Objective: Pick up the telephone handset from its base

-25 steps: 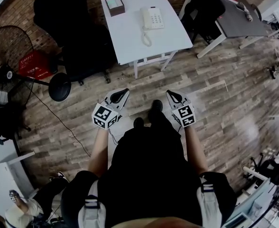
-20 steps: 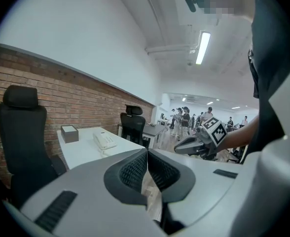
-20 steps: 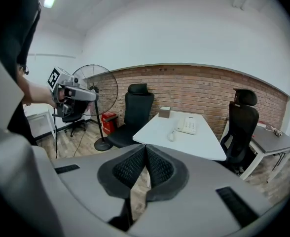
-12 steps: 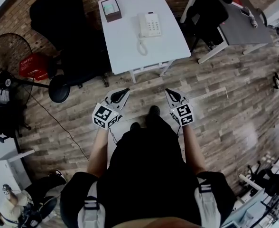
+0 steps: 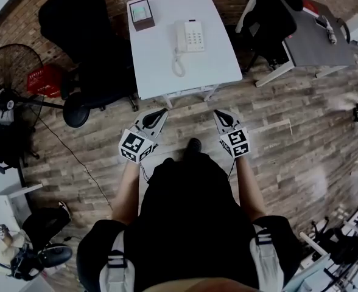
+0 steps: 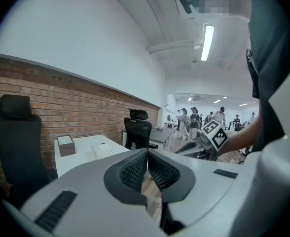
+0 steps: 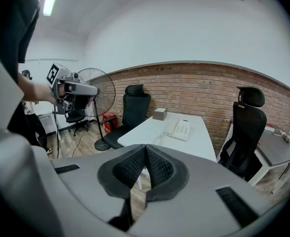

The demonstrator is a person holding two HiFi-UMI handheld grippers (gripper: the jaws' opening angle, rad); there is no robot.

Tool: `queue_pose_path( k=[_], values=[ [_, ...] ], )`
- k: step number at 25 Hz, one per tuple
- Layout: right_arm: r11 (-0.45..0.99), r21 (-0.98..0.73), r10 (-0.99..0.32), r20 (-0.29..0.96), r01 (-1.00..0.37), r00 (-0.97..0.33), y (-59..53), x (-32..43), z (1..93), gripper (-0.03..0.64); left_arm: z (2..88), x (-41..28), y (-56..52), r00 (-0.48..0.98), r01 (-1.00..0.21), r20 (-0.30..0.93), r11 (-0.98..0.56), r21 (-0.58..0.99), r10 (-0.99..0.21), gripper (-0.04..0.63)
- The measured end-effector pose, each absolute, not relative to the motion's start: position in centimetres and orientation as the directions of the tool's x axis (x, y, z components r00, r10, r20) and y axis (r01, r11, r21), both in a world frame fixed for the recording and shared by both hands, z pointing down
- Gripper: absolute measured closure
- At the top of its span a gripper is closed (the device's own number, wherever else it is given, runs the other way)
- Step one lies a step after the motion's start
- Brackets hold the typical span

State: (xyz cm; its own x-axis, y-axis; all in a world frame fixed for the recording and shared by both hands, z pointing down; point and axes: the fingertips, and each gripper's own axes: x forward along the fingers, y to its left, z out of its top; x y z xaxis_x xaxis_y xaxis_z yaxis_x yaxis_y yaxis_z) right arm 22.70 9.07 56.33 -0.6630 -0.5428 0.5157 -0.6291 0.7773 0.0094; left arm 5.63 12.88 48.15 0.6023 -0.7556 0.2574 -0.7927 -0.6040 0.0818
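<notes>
A white telephone (image 5: 189, 36) sits on a white table (image 5: 161, 66) by the brick wall, its handset (image 5: 180, 37) resting on the base's left side with a coiled cord (image 5: 176, 64) trailing toward the front edge. The telephone (image 7: 178, 129) also shows in the right gripper view, and the telephone (image 6: 103, 151) in the left gripper view. My left gripper (image 5: 162, 112) and right gripper (image 5: 217, 114) hover over the wooden floor short of the table, both shut with nothing between the pads. In the gripper views the left gripper (image 6: 147, 152) and right gripper (image 7: 145, 147) have touching jaws.
A small brown box (image 5: 142, 14) stands at the table's far left corner. A black office chair (image 5: 84, 35) is left of the table, another black chair (image 5: 270, 14) right of it beside a grey desk (image 5: 319, 35). A standing fan (image 5: 11, 84) is at left.
The person has walked toward the table; both grippers, still shut, are closer to its front edge, and the table and telephone sit lower in the head view.
</notes>
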Motion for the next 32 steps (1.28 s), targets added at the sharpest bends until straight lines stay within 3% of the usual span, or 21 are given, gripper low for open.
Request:
queue_pose_path(
  k=[19,32],
  values=[
    [0.854,-0.007,-0.444,0.511,-0.52,-0.736,6.4,22.7,58.1,0.618,49.1,6.1,12.5,0.488,-0.871,0.276,-0.483,0.09,-0.828,0.574],
    [0.804,-0.004,-0.498,0.54,-0.594,-0.678,3.3,22.3,58.5,0.618,50.1,4.1,8.0,0.544,-0.837,0.27,-0.535,0.113,-0.794,0.574]
  ],
)
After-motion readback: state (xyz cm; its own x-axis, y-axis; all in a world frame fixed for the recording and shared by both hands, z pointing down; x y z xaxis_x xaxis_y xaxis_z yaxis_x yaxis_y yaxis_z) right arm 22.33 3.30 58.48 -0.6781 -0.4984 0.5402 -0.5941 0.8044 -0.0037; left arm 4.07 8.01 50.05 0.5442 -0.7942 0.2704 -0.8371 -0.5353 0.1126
